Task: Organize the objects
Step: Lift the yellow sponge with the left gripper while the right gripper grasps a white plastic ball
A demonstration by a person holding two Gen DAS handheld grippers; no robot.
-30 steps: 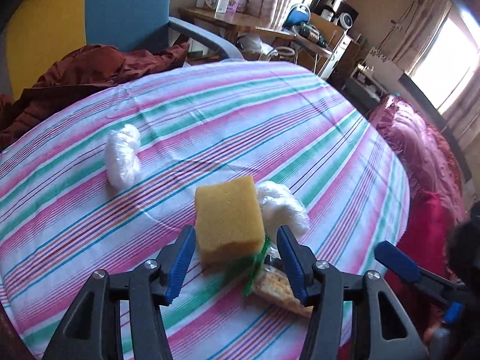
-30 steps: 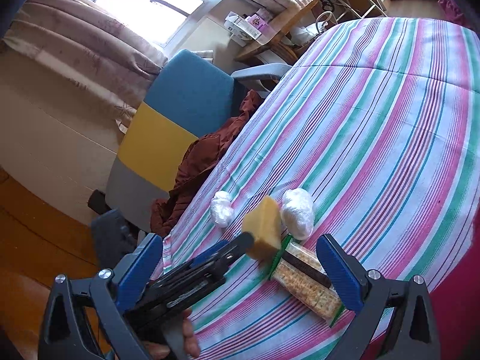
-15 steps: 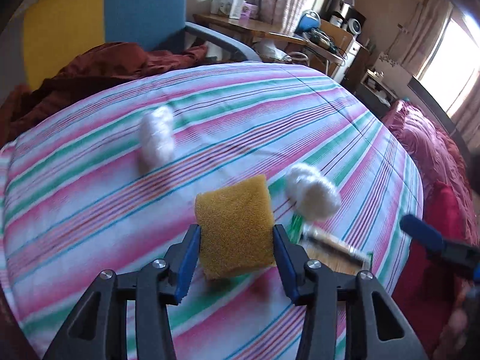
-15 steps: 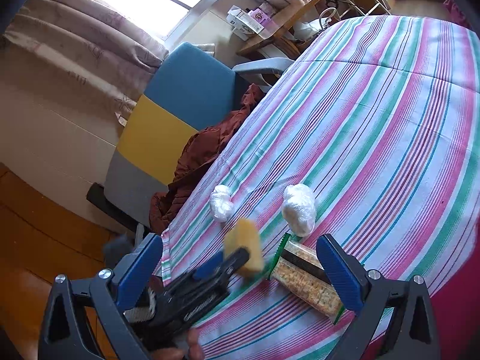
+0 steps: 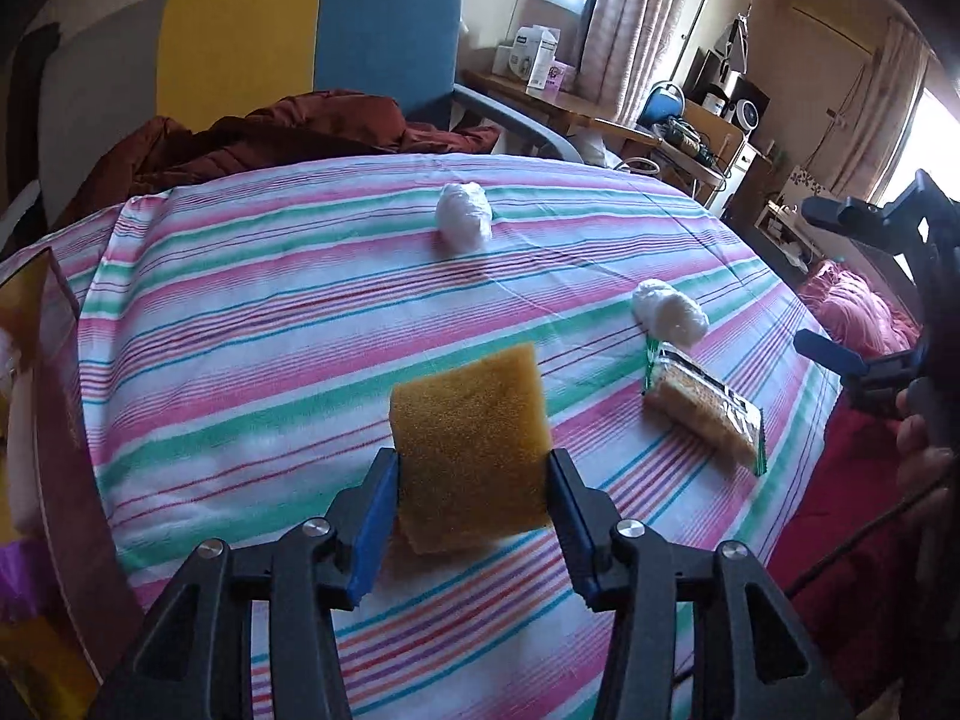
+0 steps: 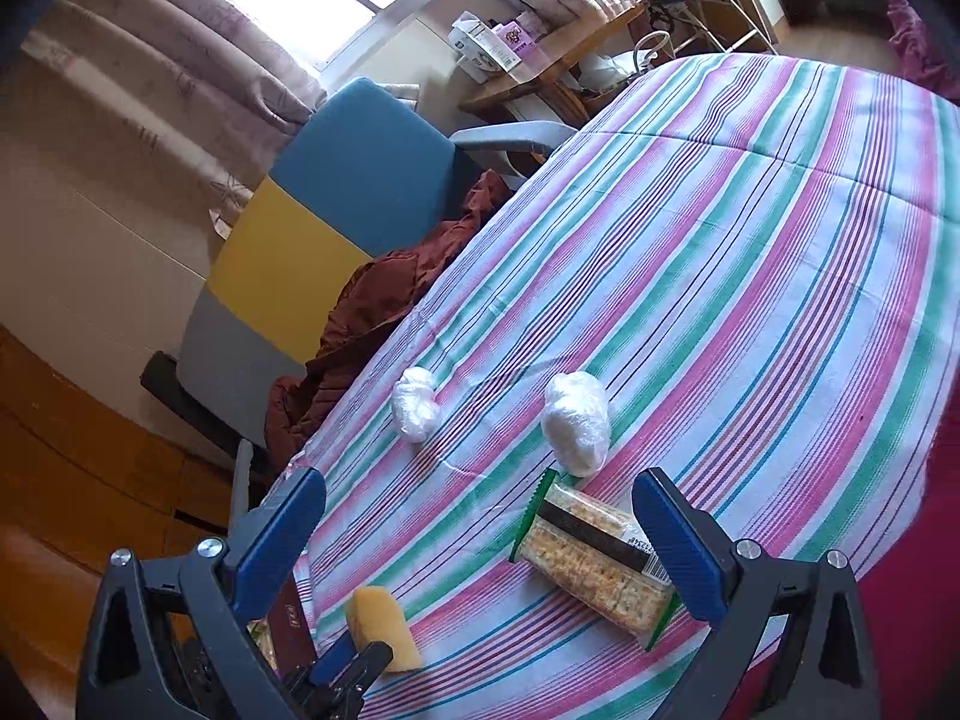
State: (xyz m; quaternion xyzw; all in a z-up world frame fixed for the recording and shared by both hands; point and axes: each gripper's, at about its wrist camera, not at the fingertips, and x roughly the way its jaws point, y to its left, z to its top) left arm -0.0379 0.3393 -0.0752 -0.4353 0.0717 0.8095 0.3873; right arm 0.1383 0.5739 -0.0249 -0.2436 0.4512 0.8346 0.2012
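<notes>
The left gripper [image 5: 471,498] fingers pinch the sponge [image 5: 471,450], their grip easing, above open striped bench [image 5: 252,324]; right gripper [image 6: 480,540] fingers stand wide, crackers [image 6: 594,558] between them.

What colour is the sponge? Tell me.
Yellow-orange; the sponge shows best in the left wrist view.

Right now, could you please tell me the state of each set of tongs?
Left tongs: closed on the yellow rectangular foam sponge, jaws opening slightly.
Right tongs: open, empty.
</notes>
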